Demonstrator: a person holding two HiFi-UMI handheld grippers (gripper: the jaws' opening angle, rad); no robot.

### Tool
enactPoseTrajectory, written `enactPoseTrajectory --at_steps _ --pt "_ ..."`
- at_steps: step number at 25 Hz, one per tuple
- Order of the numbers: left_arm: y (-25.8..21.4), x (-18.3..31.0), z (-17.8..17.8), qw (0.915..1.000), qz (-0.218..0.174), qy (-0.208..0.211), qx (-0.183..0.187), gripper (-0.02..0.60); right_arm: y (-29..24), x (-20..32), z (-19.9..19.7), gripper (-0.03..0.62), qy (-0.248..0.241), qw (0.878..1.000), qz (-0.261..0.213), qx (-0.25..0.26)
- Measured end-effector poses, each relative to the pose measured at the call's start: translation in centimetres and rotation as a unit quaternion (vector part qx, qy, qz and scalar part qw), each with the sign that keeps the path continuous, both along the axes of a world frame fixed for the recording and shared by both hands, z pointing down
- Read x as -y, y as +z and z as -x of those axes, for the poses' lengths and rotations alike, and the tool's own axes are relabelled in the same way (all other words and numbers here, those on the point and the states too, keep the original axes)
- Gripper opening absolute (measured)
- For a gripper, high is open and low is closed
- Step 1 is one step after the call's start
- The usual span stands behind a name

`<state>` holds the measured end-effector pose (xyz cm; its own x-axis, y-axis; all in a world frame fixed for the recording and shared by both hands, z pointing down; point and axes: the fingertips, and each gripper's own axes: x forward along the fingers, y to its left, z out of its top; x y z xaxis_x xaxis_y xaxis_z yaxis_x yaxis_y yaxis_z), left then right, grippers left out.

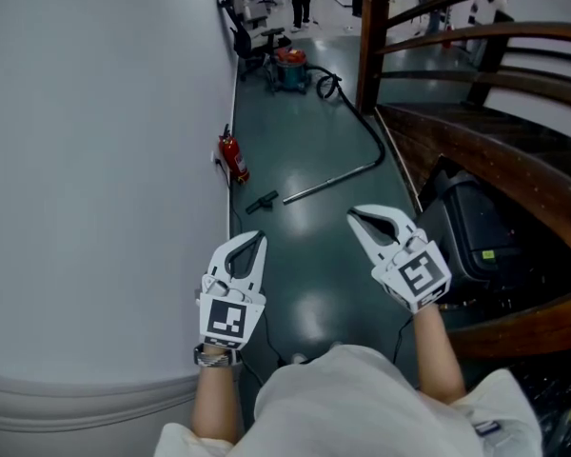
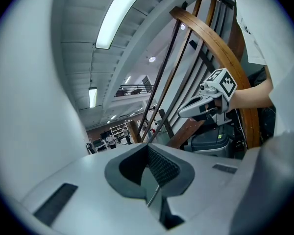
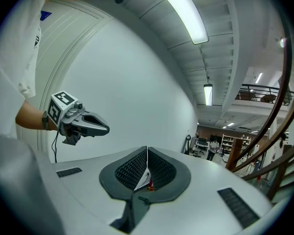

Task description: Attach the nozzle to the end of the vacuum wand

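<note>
- A plain white wall (image 1: 95,179) fills the left side of the head view, and the dark green floor (image 1: 305,141) runs along its foot.
- The left tool (image 1: 256,240) is held level close to that wall. Its jaws are pressed together with nothing between them.
- A red fire extinguisher (image 1: 233,157) stands on the floor against the wall, farther off than the left tool.
- The small black nozzle (image 1: 262,201) lies flat on the floor, ahead of the left tool's tips and to their right. It is apart from both tools and neither touches it.
- The long silver metal vacuum wand (image 1: 333,181) lies on the floor just right of the nozzle. Its near end is just beside the nozzle but not joined to it.
- From the wand's far end a black hose (image 1: 362,117) curves away to a red and teal vacuum cleaner (image 1: 290,68) standing at the far end of the floor.
- The right tool (image 1: 355,217) is held level, nearer than the wand and well apart from the nozzle. Its jaws are closed and grip nothing.
- A curved brown wooden railing (image 1: 495,160) sweeps down the right side, with a black box-shaped bin (image 1: 471,231) beside the right tool.
</note>
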<state>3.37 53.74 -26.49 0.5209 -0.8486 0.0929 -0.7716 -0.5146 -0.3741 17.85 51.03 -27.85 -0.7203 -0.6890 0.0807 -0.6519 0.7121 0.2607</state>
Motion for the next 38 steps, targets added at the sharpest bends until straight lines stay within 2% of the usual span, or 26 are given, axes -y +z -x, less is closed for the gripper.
enactPoseTrajectory --at_steps 13,28,33,38 --pt "0.3 1.2 -2.1 1.0 0.007 -0.004 -0.003 -0.002 0.6 0.8 -1.3 0.029 -0.01 1.0 0.001 -0.012" --pt "1.7 2.4 -4.9 0.9992 0.02 -0.031 -0.012 -0.002 2.4 2.1 -4.2 0.029 -0.029 0.999 0.016 -0.017" --pt "2.3 4.2 -5.0 0.9991 0.027 -0.031 -0.011 -0.002 2.8 3.9 -4.4 0.029 -0.028 0.999 0.02 -0.012" --pt "3.2 8.2 -4.0 0.9989 0.029 -0.032 -0.018 -0.002 3.5 7.5 -3.6 0.029 -0.024 0.999 0.021 -0.018"
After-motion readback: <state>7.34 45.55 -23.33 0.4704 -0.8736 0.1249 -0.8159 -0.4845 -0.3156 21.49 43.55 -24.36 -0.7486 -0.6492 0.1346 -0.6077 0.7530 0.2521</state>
